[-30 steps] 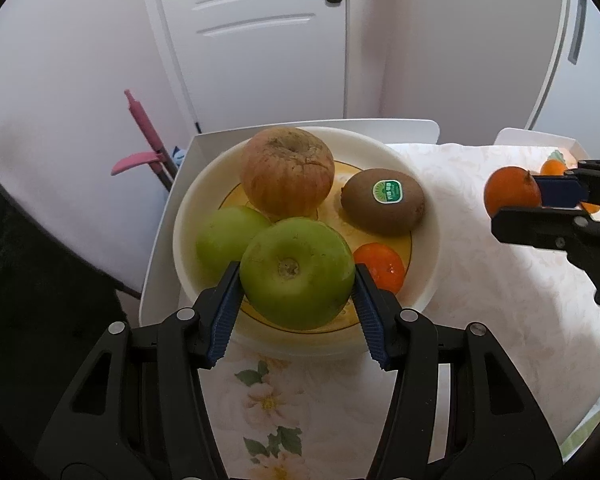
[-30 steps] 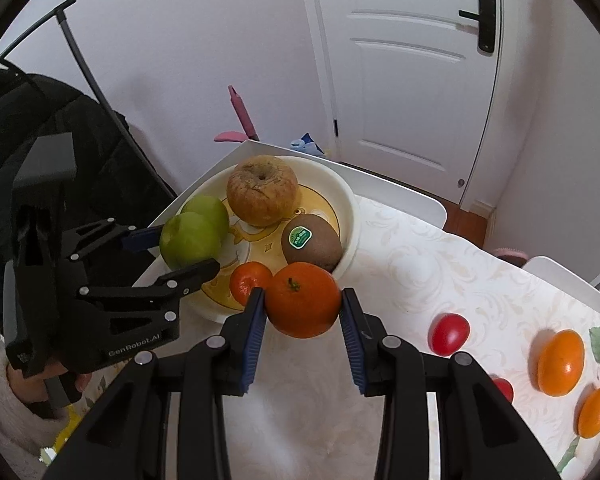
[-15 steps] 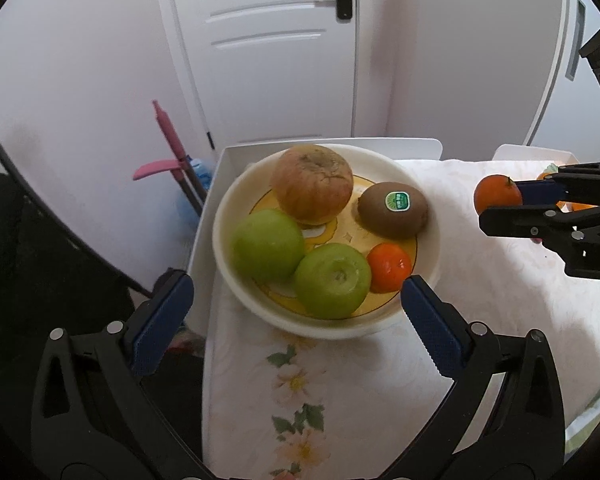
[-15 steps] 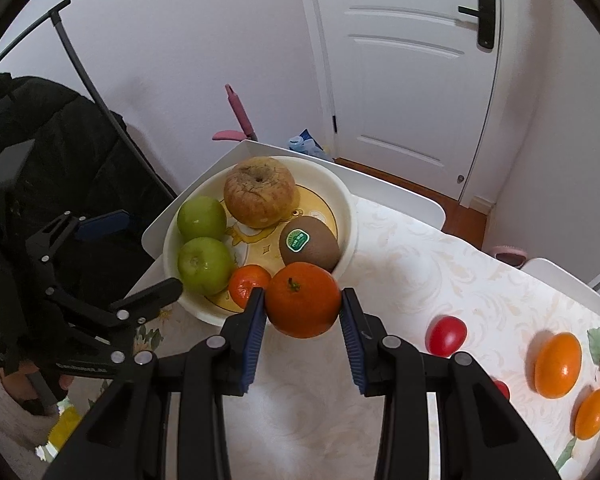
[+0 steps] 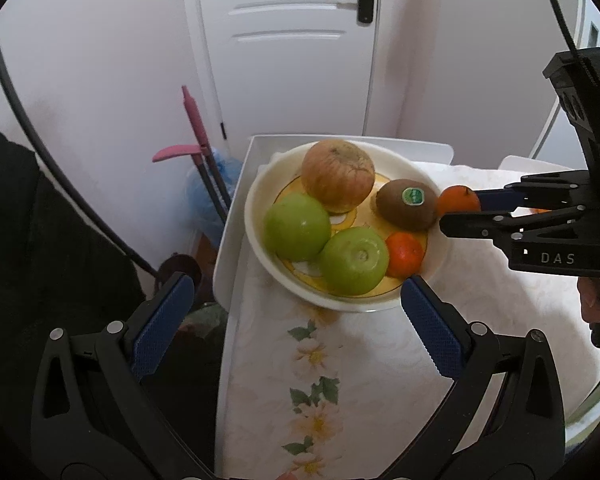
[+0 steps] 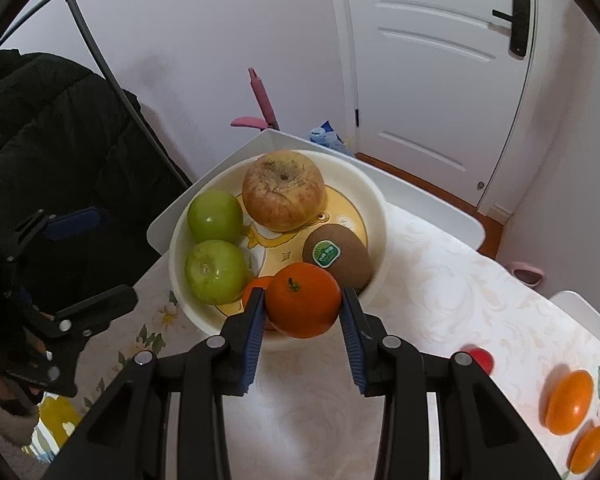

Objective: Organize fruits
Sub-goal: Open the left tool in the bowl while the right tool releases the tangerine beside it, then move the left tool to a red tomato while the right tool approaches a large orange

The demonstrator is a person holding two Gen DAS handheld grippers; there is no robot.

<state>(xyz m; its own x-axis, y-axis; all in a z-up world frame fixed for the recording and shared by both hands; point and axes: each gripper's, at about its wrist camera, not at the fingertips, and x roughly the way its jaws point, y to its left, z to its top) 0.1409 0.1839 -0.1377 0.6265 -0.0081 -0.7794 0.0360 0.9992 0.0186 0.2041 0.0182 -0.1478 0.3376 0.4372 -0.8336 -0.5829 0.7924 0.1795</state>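
With the left gripper [image 5: 296, 312] empty, jaws wide, the right gripper [image 6: 302, 308] holds a round orange tangerine [image 6: 303, 305] seemingly over the cream plastic bowl's [image 6: 376, 200] rim, ready for lowering and release.

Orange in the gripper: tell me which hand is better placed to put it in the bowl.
Right. The right gripper is shut on the orange at the bowl rim, beside the kiwi. The left gripper is open, empty and short of the bowl.
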